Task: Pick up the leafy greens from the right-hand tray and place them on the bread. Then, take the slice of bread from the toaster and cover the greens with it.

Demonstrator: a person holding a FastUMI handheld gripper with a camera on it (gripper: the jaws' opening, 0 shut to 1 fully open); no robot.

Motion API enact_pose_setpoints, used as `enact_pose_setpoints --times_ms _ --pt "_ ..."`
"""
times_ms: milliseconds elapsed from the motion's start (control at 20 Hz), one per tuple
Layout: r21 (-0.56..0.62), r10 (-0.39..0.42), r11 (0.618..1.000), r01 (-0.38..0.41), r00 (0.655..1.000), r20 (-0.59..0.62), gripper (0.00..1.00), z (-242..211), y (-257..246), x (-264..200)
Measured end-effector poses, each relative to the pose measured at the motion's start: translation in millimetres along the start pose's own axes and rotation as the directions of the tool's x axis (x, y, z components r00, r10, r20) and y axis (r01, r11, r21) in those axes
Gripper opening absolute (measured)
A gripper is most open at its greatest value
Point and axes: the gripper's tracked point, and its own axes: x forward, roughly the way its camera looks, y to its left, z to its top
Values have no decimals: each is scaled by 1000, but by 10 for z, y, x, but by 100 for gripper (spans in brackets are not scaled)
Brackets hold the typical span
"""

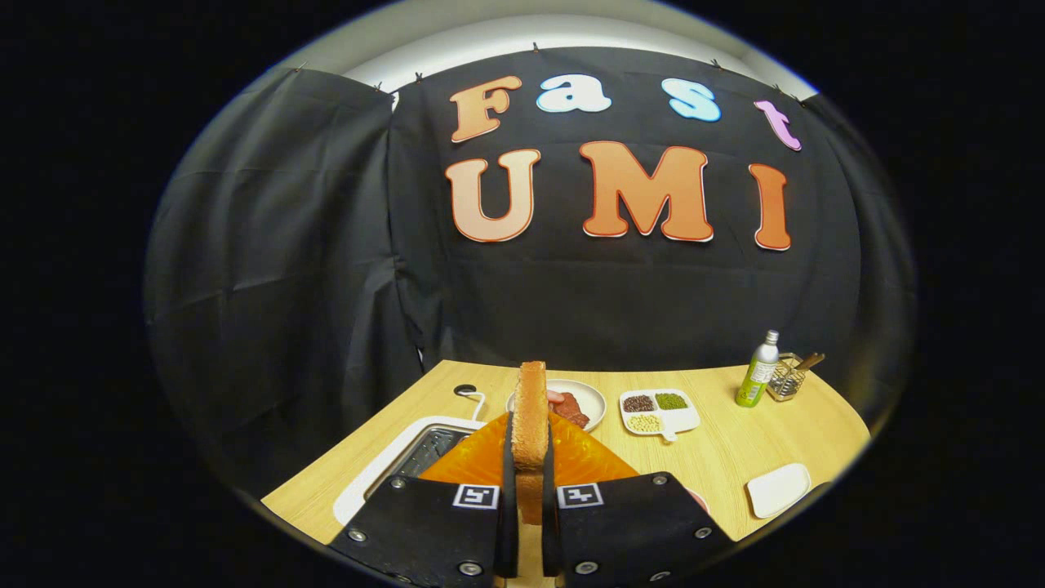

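Observation:
A slice of toasted bread (531, 416) stands edge-on and upright between the two fingers of my gripper (529, 457), which is shut on it and holds it in the air above the table. Just below and to the left of the fingers lies the white toaster (416, 453) with its dark slot facing up. An orange tray (588, 461) spreads out under and beyond the held slice. The leafy greens and the lower slice of bread are hidden behind the gripper's body.
Beyond the slice sits a round plate of meat slices (575, 402). A white divided dish of beans (660, 410) lies right of it. A green bottle (758, 371) and a wire holder (788, 377) stand far right. A small white dish (778, 488) rests near the table's right edge.

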Motion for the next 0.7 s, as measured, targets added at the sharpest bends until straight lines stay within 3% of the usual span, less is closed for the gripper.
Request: enact_pose_setpoints --times_ms 700 --pt "-14 -14 1000 12 990 -142 12 -882 -505 47"
